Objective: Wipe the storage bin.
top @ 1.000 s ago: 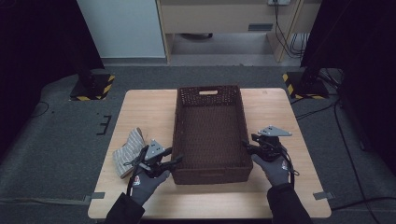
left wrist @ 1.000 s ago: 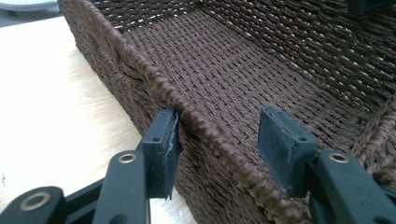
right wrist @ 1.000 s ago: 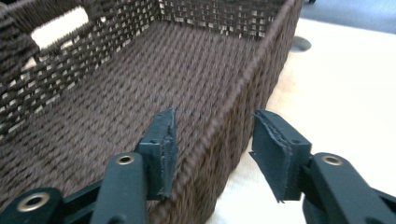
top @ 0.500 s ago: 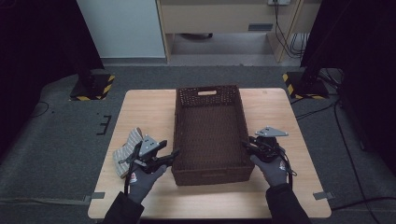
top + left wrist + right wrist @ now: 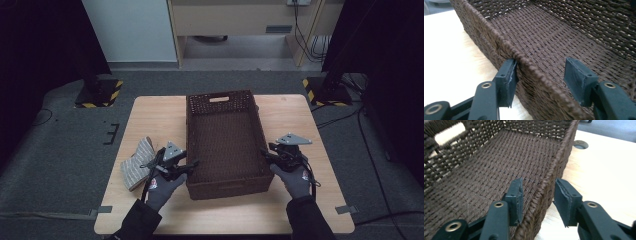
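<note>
Apparently basket rim between fingers, untouched

Basket — dark brown throughout, tight ribbed weave with pale glints on the strands. Tabletop: light wood, pale beige. Folded cloth — cream and grey stripes. Both claws, left claw and right claw, black with brass-coloured rivets. Gloves dark grey. Floor grey carpet; yellow-black hazard stripes on stand bases.
</note>
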### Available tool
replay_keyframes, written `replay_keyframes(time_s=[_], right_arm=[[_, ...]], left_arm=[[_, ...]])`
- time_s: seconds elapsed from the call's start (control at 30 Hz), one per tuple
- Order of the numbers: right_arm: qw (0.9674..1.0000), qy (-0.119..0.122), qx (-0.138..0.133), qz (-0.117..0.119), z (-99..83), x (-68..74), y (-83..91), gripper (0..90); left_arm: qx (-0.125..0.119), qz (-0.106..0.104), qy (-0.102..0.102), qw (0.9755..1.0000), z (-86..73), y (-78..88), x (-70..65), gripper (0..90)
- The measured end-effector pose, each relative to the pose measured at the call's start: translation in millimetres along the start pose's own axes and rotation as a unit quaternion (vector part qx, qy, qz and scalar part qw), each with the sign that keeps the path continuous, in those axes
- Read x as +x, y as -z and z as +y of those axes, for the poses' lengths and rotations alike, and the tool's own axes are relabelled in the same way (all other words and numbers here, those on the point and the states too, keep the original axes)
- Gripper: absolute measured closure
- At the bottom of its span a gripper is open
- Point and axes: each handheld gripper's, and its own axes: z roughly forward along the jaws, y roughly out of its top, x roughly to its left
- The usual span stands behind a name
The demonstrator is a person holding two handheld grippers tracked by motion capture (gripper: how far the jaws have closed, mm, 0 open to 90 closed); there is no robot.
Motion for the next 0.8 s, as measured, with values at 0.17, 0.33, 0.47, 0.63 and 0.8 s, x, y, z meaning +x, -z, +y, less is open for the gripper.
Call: replay_keyframes(time_s=[0.17,0.33,0.47,0.63,0.8], right_arm=[[0.9998,-0.005,0.016,0.008,-6.5,1.3,11.1,55.5],[0.9994,-0.006,0.033,0.013,-14.1,5.0,18.4,56.1],[0.9988,0.004,0.049,0.000,-18.0,6.6,14.7,63.8],[0.9979,0.019,0.061,-0.001,-18.6,8.0,10.5,71.2],[0.9981,0.009,0.061,0.001,-18.4,4.8,9.7,72.4]], left_arm=[[0.000,0.002,0.003,1.0000,-3.3,3.1,-11.1,42.5],[-0.001,-0.007,0.009,0.9999,-5.3,6.0,-19.3,39.9],[-0.002,-0.007,0.015,0.9999,-4.8,8.4,-16.8,38.9],[-0.027,0.021,0.010,0.9994,2.6,17.1,-9.4,34.7],[-0.047,0.028,0.025,0.9982,9.3,18.0,7.5,33.6]])
